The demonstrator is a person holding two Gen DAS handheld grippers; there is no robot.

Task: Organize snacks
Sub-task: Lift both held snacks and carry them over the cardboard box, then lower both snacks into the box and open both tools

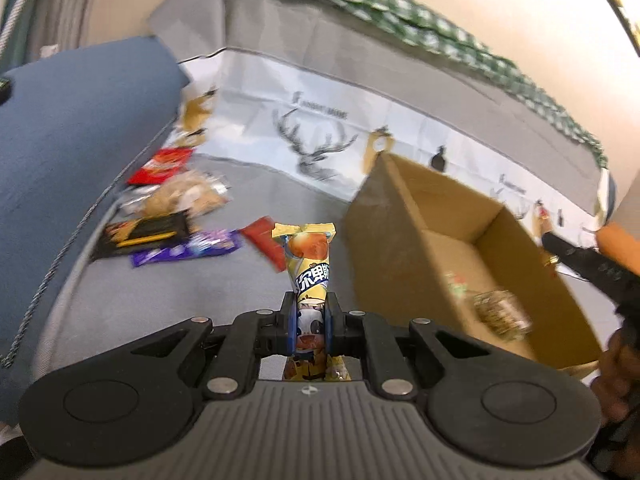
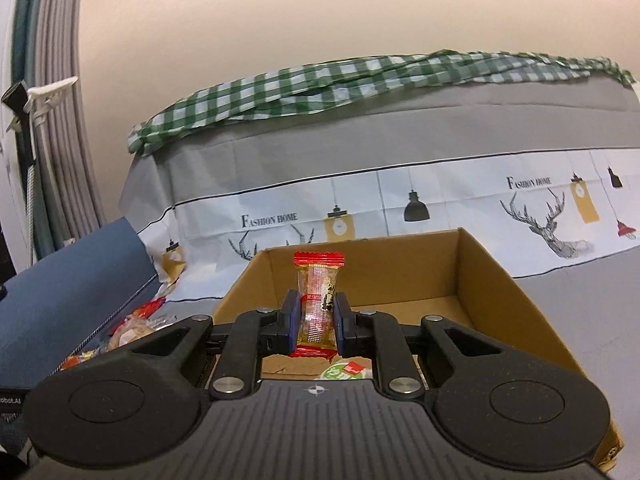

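My left gripper (image 1: 309, 312) is shut on a yellow snack packet (image 1: 307, 256) with a cow picture, held upright above the grey sofa seat, left of the open cardboard box (image 1: 384, 248). My right gripper (image 2: 316, 314) is shut on a small red and clear candy packet (image 2: 319, 296), held over the cardboard box (image 2: 500, 280). A green packet (image 2: 344, 372) lies in the box below it. The right gripper also shows at the right edge of the left wrist view (image 1: 592, 268). A pile of loose snacks (image 1: 176, 208) lies on the seat at the left.
A blue cushion (image 1: 72, 152) stands at the left beside the snack pile. A grey and white deer-print cover (image 2: 400, 204) drapes the sofa back, with a green checked cloth (image 2: 360, 80) on top. Two small packets (image 1: 500, 312) lie inside the box.
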